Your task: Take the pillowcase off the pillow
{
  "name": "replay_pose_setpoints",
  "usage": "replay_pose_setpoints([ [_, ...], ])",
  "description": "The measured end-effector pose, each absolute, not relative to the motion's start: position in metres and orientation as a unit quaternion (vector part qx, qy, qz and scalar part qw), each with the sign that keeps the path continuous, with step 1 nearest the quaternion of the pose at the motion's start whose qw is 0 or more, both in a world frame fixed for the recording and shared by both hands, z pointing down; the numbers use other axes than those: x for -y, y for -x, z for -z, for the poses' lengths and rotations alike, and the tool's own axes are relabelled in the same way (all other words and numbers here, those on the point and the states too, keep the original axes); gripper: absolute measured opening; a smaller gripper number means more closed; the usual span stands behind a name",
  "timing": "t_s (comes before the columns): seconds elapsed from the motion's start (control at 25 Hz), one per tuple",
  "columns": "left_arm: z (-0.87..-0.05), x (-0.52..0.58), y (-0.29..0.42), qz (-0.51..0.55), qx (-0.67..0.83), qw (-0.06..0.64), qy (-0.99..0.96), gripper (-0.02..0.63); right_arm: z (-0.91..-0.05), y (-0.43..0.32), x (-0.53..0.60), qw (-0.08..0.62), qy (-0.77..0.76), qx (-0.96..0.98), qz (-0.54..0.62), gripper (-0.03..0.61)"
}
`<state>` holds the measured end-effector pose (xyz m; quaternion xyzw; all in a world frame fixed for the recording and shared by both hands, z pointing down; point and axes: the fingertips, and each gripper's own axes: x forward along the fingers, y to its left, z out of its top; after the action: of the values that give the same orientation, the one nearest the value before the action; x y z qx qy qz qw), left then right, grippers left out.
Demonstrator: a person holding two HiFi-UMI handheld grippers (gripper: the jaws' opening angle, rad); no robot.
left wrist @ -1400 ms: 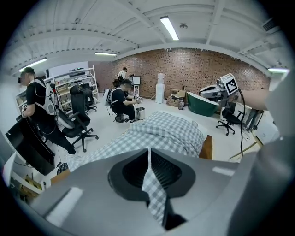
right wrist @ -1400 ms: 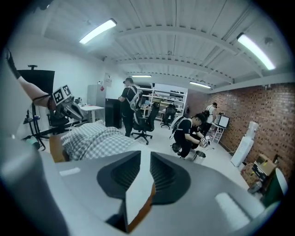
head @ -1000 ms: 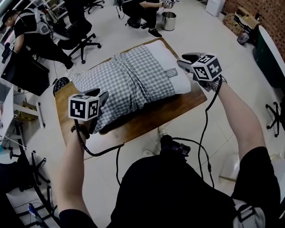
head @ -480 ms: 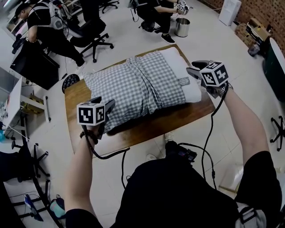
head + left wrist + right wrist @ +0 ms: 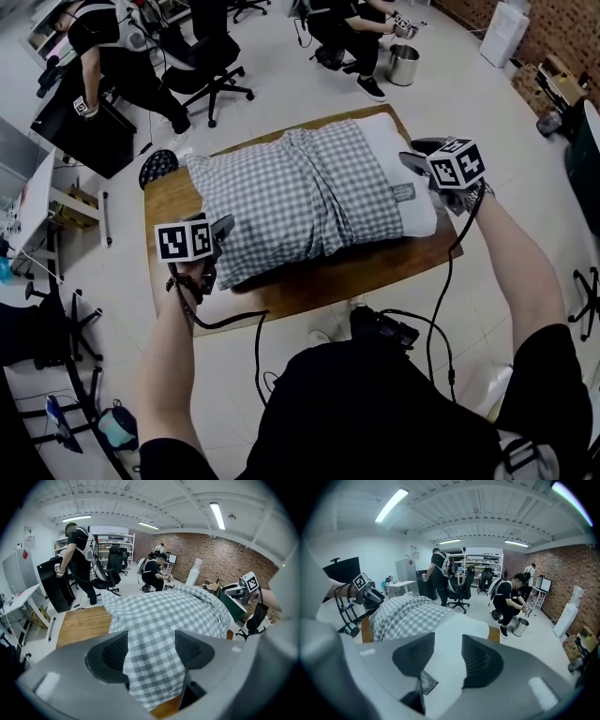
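A white pillow lies on a wooden table, most of it still inside a grey checked pillowcase. My left gripper is at the pillowcase's near left corner. Its jaws are opening, and the checked cloth lies loose between the pads without being pressed. My right gripper is at the bare white end of the pillow, shut on it, with the pads squeezing the stuffing. A small patterned label hangs from that end.
People stand and crouch beyond the table among black office chairs. A metal bin stands on the floor at the back. A black round object sits at the table's far left corner. Cables trail from both grippers towards me.
My left gripper's jaws have spread apart and let go of the checked cloth. The right gripper has stayed on the pillow's white end.
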<state>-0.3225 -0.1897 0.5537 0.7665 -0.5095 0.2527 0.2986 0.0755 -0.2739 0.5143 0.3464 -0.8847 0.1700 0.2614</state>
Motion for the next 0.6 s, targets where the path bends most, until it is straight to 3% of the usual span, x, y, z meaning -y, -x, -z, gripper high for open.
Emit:
replay_pose_setpoints([
  [0.6,-0.506,0.259,0.25,-0.279,0.451,0.247,-0.811,0.319,-0.518,-0.035,0.347,0.328,-0.276,0.894,-0.127,0.192],
])
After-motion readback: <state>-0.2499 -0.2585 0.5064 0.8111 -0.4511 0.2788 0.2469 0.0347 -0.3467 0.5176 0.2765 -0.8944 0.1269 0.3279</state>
